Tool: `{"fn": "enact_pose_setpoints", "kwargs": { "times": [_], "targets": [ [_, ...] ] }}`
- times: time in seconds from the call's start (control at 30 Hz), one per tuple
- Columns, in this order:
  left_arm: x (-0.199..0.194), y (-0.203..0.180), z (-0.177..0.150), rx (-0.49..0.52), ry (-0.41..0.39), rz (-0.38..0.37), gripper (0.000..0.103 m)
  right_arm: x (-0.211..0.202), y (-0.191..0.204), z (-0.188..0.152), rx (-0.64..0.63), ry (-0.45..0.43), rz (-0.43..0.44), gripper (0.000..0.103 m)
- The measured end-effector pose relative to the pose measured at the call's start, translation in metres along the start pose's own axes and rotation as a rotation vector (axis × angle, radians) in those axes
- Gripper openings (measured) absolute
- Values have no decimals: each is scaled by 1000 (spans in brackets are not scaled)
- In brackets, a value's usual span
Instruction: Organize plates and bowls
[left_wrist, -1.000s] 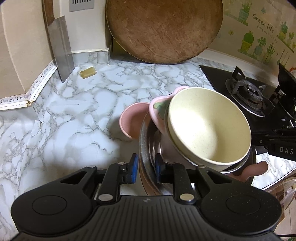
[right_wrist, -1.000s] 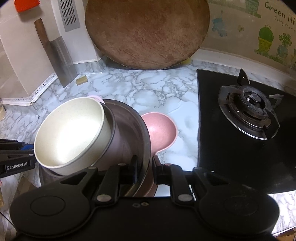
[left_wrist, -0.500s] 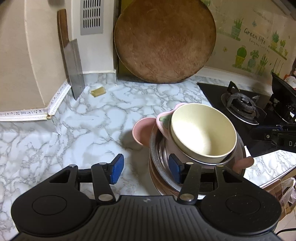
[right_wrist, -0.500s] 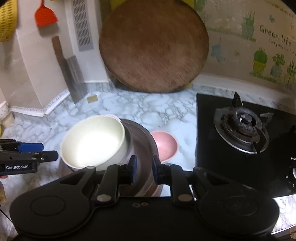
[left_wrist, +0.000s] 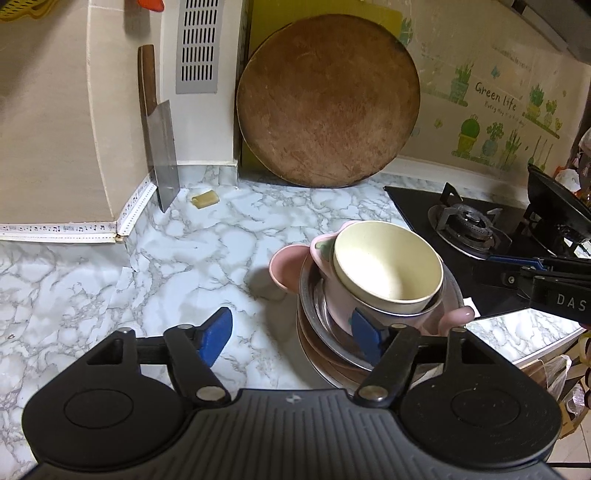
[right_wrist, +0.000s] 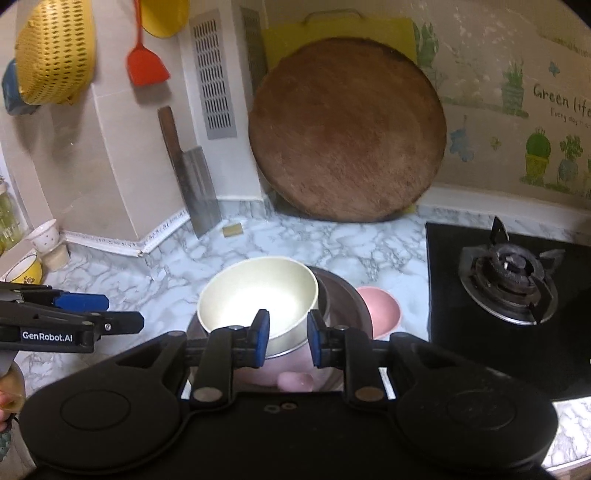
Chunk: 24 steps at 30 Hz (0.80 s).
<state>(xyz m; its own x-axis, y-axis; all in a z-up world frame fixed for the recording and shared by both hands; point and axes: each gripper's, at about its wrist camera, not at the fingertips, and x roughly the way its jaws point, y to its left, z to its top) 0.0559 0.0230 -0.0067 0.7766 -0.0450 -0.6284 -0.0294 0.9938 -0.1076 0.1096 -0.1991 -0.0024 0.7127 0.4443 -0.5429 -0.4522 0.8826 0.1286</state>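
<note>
Cream bowl nested upright in pink bowl, stacked on steel plate; small pink bowl beside the stack.

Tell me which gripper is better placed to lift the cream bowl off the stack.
Probably the right gripper: its open fingers sit close to the cream bowl, centred on its near rim. The left gripper is open wide, offset to the stack's side.

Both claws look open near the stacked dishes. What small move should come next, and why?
Probably draw both back. The left claw and right claw are open and hold nothing, and the cream bowl sits nested in the pink bowl on the steel plate, so the stack looks done.
</note>
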Motion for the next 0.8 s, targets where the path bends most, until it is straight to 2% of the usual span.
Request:
{"fn": "enact_pose_setpoints", "kwargs": {
  "times": [0.2, 0.33, 0.4, 0.43, 0.47, 0.5, 0.53, 0.57, 0.8],
  "targets": [
    [-12, 4, -7, -27, 0, -15, 71, -6, 7, -6, 25, 7, 2, 22],
    [-20, 4, -10, -24, -14, -11, 71, -14, 3, -11, 75, -43, 56, 22],
    [-23, 3, -12, -22, -18, -12, 72, -17, 3, -12, 76, -54, 72, 26],
    [-24, 3, -12, -22, -19, -17, 76, -18, 3, -13, 74, -56, 79, 40],
    [-25, 2, -13, -20, -21, -23, 79, -19, 5, -13, 66, -52, 89, 81],
    [-26, 2, -14, -18, -25, -24, 80, -21, 7, -14, 51, -57, 98, 103],
    [-27, 0, -14, -13, -29, -24, 80, -22, 10, -15, 37, -77, 106, 98],
    [-28, -1, -15, -9, -31, -23, 80, -21, 12, -16, 26, -77, 110, 102],
    [-34, -9, -18, 5, -42, -18, 80, -26, 21, -18, -46, -84, 72, 102]
  ]
}}
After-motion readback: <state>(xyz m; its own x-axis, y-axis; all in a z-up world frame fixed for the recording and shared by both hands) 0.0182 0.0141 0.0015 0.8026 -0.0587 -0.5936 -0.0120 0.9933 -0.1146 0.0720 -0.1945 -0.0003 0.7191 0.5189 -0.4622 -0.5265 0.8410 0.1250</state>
